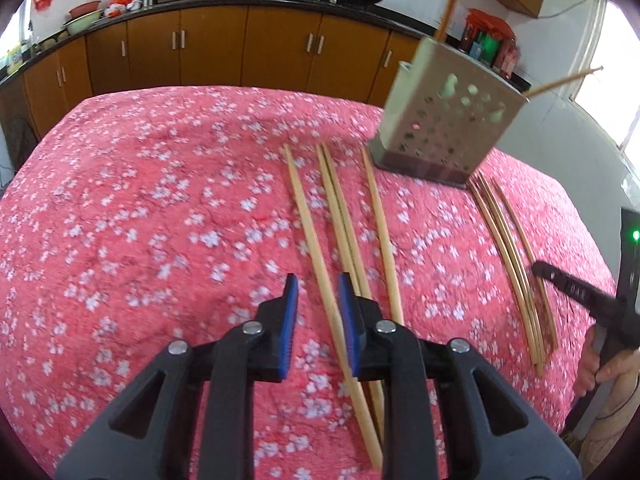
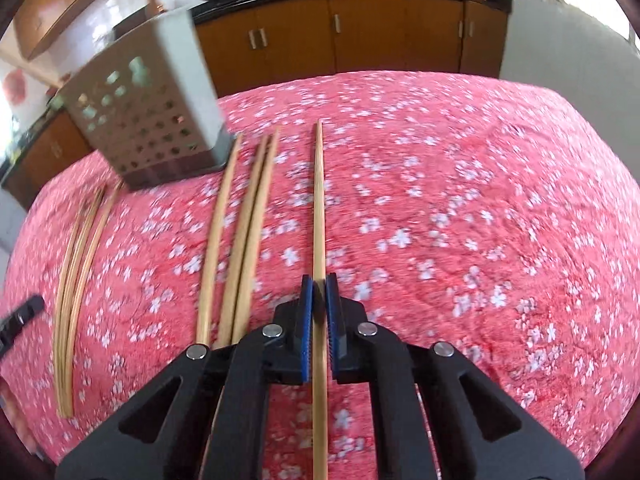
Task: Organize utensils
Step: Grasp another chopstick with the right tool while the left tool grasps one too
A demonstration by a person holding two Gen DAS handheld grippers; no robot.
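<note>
Several pale wooden chopsticks lie lengthwise on a pink flowered tablecloth (image 1: 140, 220). A grey perforated utensil holder (image 1: 444, 120) stands at the far side with two chopsticks in it; it also shows in the right wrist view (image 2: 148, 116). My left gripper (image 1: 318, 286) is open just above the cloth, its pads either side of one chopstick (image 1: 308, 224). My right gripper (image 2: 319, 286) is shut on a single chopstick (image 2: 319, 200) that runs between its blue pads. A thinner bundle of chopsticks (image 1: 508, 256) lies right of the holder.
Brown kitchen cabinets (image 1: 248, 48) under a dark counter with woks and jars run behind the table. A window (image 1: 616, 80) is at the right. The other hand-held gripper (image 1: 580, 292) shows at the right edge of the left wrist view.
</note>
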